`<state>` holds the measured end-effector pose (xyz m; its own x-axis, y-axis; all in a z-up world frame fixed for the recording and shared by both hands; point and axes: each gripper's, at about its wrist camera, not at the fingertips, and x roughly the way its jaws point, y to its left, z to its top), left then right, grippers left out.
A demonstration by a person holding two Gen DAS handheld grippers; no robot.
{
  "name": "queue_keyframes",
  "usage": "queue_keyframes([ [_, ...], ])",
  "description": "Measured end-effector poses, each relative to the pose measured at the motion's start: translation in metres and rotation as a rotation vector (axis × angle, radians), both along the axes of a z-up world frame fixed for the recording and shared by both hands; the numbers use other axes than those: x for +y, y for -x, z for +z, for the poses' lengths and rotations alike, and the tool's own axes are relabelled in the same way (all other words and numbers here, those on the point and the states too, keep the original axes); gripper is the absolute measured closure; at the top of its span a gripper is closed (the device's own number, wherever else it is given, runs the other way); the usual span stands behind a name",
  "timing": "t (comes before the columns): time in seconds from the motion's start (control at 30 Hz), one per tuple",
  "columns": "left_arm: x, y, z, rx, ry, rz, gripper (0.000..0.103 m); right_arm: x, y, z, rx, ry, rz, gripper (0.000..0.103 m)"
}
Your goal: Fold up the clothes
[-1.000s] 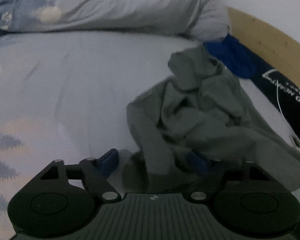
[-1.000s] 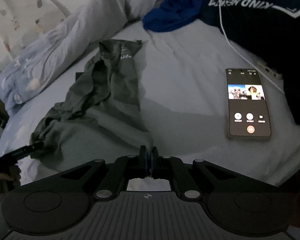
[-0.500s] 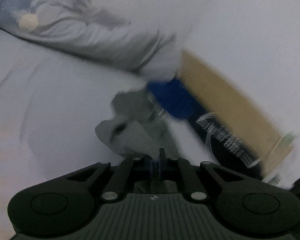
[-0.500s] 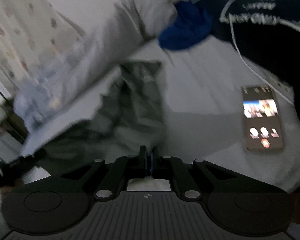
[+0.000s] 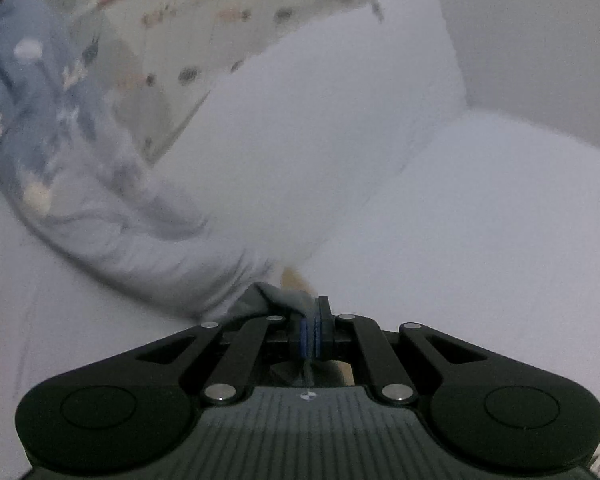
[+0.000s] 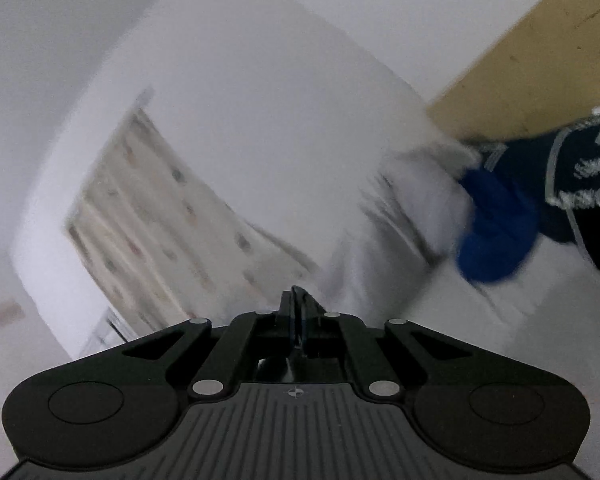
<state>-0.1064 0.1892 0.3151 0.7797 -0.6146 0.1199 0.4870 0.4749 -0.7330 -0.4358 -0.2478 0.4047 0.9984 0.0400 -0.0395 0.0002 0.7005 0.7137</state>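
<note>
Only a small fold of the grey garment [image 5: 274, 298] shows in the left wrist view, sticking out just left of the blue pads. My left gripper [image 5: 314, 312] is shut on it and is raised, facing the wall and curtain. In the right wrist view my right gripper [image 6: 298, 304] is also shut, and a thin dark sliver of the grey garment [image 6: 300, 291] pokes out between its pads. The remainder of the garment hangs below both cameras, hidden. Both views are motion-blurred.
A pale blue duvet [image 5: 72, 184] is bunched at the left under a patterned curtain [image 5: 160, 40]. At the right lie a blue cloth [image 6: 496, 236] and a dark lettered garment [image 6: 580, 184] against a wooden headboard [image 6: 540, 60]. White wall fills the middle.
My left gripper, open around the garment a second ago, has shut on it. Both grippers have risen and tilted up, so the bed and phone have dropped out of view.
</note>
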Motion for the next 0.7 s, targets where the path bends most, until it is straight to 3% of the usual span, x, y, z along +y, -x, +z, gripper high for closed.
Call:
queue_keyframes([
  [0.17,0.018,0.050,0.070,-0.067,0.095,0.066,0.096,-0.001,0.020,0.060,-0.196,-0.065,0.000,0.099],
  [0.33,0.026,0.087,0.108,-0.100,0.134,0.131,0.096,0.000,0.034,0.115,-0.365,-0.111,0.006,0.099],
  [0.5,0.031,0.076,0.100,-0.012,0.100,0.245,0.096,-0.004,-0.003,0.132,-0.319,-0.107,0.051,0.099],
  [0.7,0.051,0.016,0.102,0.092,0.073,0.336,0.096,-0.007,-0.107,0.139,-0.222,-0.083,0.104,0.100],
])
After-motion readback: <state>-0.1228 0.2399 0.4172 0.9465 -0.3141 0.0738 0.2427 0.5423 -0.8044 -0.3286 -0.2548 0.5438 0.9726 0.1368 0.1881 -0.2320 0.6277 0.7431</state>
